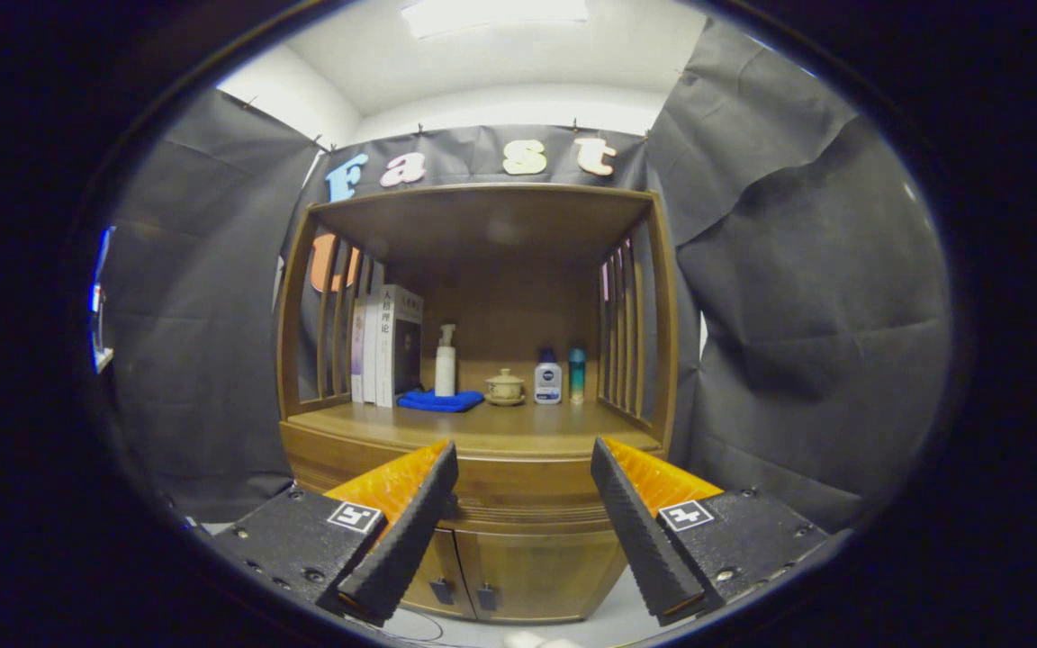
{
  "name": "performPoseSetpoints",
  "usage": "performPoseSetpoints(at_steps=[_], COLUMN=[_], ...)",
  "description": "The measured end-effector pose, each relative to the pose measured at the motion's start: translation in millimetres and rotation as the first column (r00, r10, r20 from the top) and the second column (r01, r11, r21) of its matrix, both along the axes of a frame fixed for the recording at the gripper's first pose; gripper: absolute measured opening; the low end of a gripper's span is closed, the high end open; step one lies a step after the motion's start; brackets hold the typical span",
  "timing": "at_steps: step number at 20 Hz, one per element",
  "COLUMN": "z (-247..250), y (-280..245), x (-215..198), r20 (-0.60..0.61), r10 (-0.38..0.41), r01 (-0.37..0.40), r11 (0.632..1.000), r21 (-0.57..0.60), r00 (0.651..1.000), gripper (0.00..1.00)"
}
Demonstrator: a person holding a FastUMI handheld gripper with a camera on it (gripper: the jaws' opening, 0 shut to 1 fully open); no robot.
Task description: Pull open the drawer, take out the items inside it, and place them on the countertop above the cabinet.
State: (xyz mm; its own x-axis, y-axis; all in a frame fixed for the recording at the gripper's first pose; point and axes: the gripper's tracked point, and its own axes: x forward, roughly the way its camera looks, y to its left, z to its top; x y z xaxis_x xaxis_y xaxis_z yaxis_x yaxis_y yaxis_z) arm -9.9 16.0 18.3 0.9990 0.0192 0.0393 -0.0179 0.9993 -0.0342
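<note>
Ahead of my fingers stands a brown wooden cabinet [518, 540]. Its drawer [518, 481] is a wide curved front just under the countertop [482, 430], and it sits shut, flush with the cabinet face; what is inside is hidden. The countertop is a flat wooden ledge beneath a slatted shelf frame, its front strip bare. Below the drawer, 2 doors with small dark handles stand closed.

On the wooden cabinet's countertop [482, 432], upright books [385, 346] stand left; rightward come a folded blue cloth [439, 401] under a white pump bottle [446, 362], a lidded ceramic cup [505, 387], two small bottles [560, 376]. The closed drawer [518, 490] lies beneath, between the gripper [523, 463]'s spread fingers.
</note>
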Motion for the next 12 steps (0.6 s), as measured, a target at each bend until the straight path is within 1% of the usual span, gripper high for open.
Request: performPoseSetpoints(at_steps=[7, 10, 12], z=[-8, -13, -29], y=[6, 14, 26], x=[2, 5, 10], r20=[-0.02, -0.011, -0.047], r10=[0.0, 0.009, 0.031], r01=[0.0, -0.008, -0.029], r11=[1.0, 1.0, 0.999], r21=[-0.008, 0.023, 0.039], r00=[1.0, 1.0, 0.998], gripper=[0.97, 0.97, 0.97])
